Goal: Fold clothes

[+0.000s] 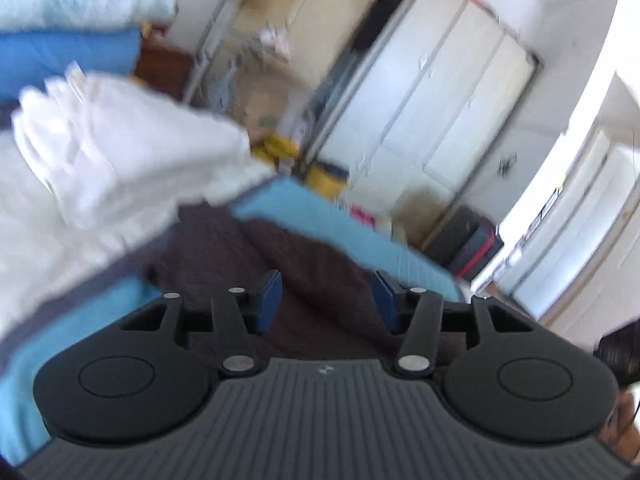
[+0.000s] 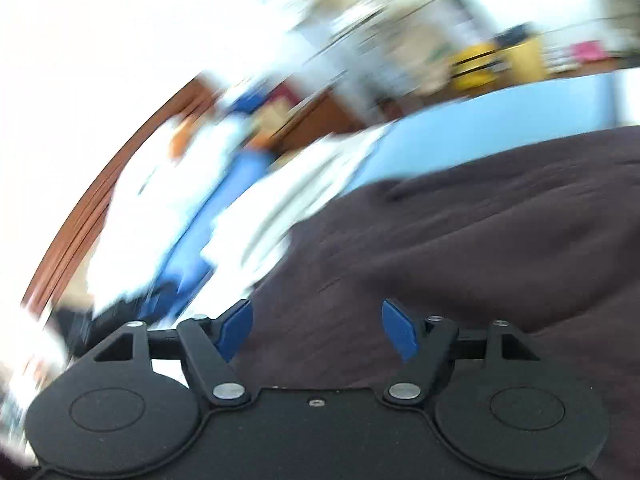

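clothes first: a dark brown garment [image 2: 460,232] of soft, matte, wrinkled cloth lies spread in broad low folds over the light blue sheet [image 1: 344,224] of the bed just ahead of my grippers, and by its rumpled lie i judge it is not yet folded square. far to the left a stack of white laundry [image 1: 120,148], thick and layered at its edges, looks already folded, though blur hides detail. my left gripper [image 1: 326,300] and right gripper [image 2: 318,328] both stand released, blue pads apart with nothing between them.
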